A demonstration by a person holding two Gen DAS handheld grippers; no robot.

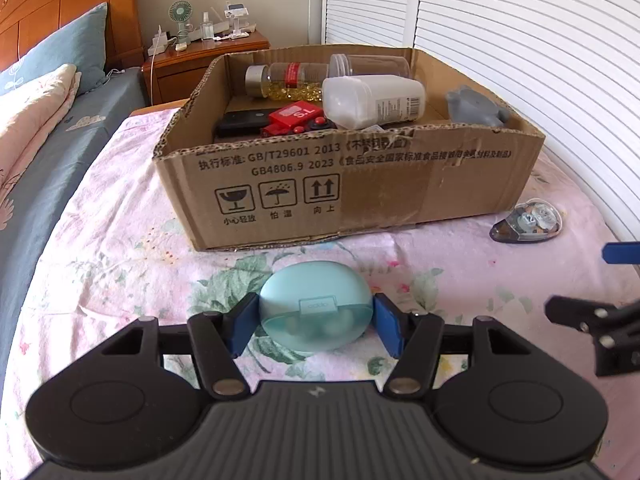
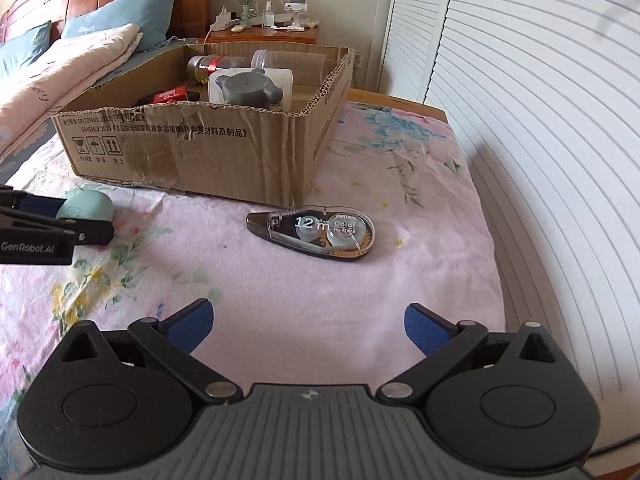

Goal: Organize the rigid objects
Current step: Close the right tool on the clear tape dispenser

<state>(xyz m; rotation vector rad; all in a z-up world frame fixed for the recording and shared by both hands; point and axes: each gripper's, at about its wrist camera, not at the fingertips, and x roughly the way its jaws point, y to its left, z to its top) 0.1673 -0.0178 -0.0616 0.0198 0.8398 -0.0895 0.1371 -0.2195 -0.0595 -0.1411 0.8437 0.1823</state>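
Our left gripper (image 1: pixel 316 322) squeezes the case (image 1: pixel 316 308) from both sides, one blue pad on each end. The case sits on the bed (image 1: pixel 120 240), just in front of the box (image 1: pixel 348 184). Its long way runs left to right, across our fingers, with the little tab facing us. The box is straight ahead, so we think the case has to go up and forward over the near wall.

Our right gripper (image 2: pixel 307 330) is wide open and holds nothing. The tape (image 2: pixel 312 232) lies flat ahead of it, near the box's right front corner. Its long way runs left to right, with the pointy tip to the left. The right gripper is the nearer one to the tape.
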